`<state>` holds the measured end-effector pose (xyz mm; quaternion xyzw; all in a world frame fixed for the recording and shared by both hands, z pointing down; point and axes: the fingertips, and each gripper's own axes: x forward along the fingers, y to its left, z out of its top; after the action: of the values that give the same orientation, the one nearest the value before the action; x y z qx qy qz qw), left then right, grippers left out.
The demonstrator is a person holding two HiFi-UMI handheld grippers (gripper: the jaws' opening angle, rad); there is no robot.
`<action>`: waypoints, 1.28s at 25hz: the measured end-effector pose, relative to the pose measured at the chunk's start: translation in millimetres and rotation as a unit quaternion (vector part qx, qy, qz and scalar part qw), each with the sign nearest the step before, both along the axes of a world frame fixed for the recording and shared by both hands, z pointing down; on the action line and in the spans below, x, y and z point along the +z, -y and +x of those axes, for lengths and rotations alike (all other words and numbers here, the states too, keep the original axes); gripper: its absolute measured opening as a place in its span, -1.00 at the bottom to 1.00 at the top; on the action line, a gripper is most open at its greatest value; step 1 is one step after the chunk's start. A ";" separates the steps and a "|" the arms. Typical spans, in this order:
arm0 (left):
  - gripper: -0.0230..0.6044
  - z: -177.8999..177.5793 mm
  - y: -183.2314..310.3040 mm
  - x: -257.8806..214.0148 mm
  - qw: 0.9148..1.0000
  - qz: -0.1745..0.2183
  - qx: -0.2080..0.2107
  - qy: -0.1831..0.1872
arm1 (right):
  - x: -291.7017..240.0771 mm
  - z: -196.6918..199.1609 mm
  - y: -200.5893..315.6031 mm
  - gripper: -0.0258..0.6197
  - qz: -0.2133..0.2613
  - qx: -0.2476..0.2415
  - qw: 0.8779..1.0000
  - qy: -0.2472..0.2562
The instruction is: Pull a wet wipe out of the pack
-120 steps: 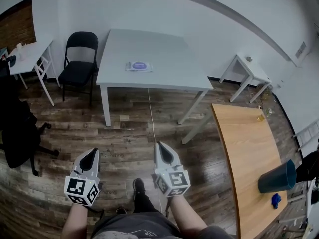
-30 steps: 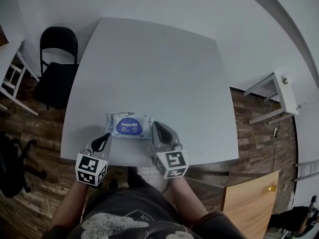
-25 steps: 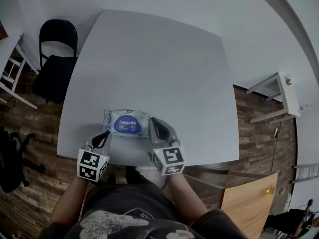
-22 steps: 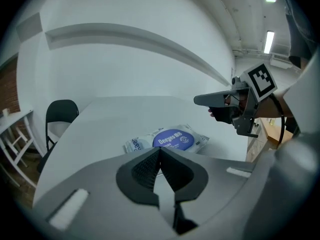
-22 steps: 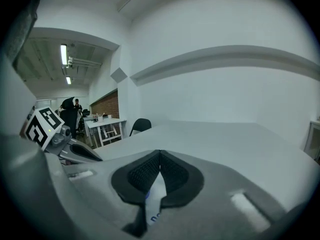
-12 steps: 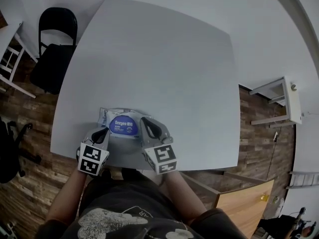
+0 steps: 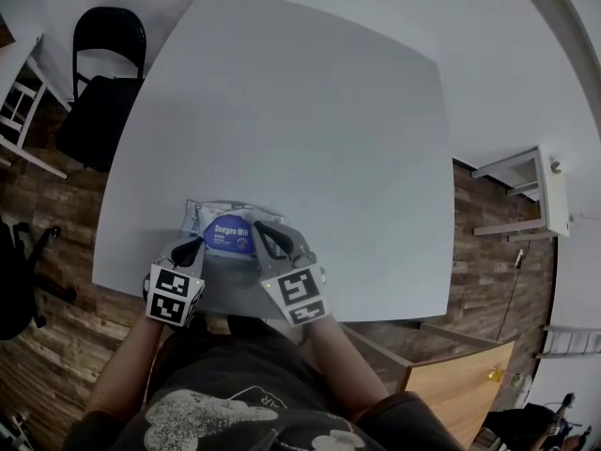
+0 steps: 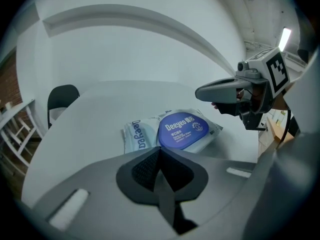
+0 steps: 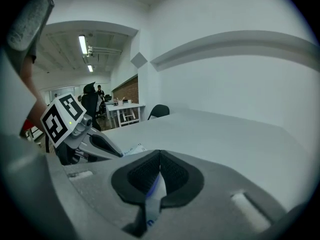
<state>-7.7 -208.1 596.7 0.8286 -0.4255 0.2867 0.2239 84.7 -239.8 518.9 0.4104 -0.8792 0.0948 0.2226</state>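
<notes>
1. Left gripper [image 8: 159,151]: jaws together with nothing between them. The tips sit just short of the pack's near left corner.
2. Right gripper [image 9: 159,159]: jaws together. A thin blue-and-white strip of the pack shows through the slit below the pads; I cannot tell whether it is pinched.
3. Wipe pack [image 7: 225,231]: lies flat by the table's near edge, blue oval lid facing up.
4. Table [image 7: 300,111]: white and square, standing close to a white wall.
5. Room: wood-plank floor [image 7: 488,252], a black chair [image 7: 99,101] beside the table's far left corner, and a small white side table [image 7: 537,191] to the right.
6. Pose: both grippers sit side by side, angled forward and down. The right tip is over the pack's right end. The forearms [image 7: 127,374] reach out from the body.
</notes>
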 end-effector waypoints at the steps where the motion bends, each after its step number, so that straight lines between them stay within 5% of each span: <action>1: -0.87 0.5 0.1 0.0 1.000 -0.001 -0.001 -0.003 | 1.0 -1.4 -0.5 -0.95 -0.001 -0.006 1.000 -0.001; 7: -0.87 -0.4 -1.7 1.1 1.000 -0.012 0.007 0.001 | 20.6 -23.4 -13.8 -0.50 -0.030 -0.093 0.994 -0.056; 13: -0.87 1.2 0.7 -1.2 1.000 -0.013 0.006 -0.005 | 52.0 -39.5 -31.4 0.00 -0.049 -0.189 0.970 -0.147; 21: -0.87 -0.4 -1.3 1.7 1.000 -0.023 0.006 -0.006 | 66.5 -44.1 -25.7 0.07 -0.055 -0.196 0.961 -0.186; 32: -0.87 3.1 -1.9 1.7 0.998 -0.031 0.050 -0.005 | 69.4 -42.0 -23.2 0.04 -0.116 -0.198 0.961 -0.154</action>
<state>-4.6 -206.1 598.4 0.8427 -0.3736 0.3067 0.2371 42.7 -216.5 588.3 0.2091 -0.8809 0.0855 0.4160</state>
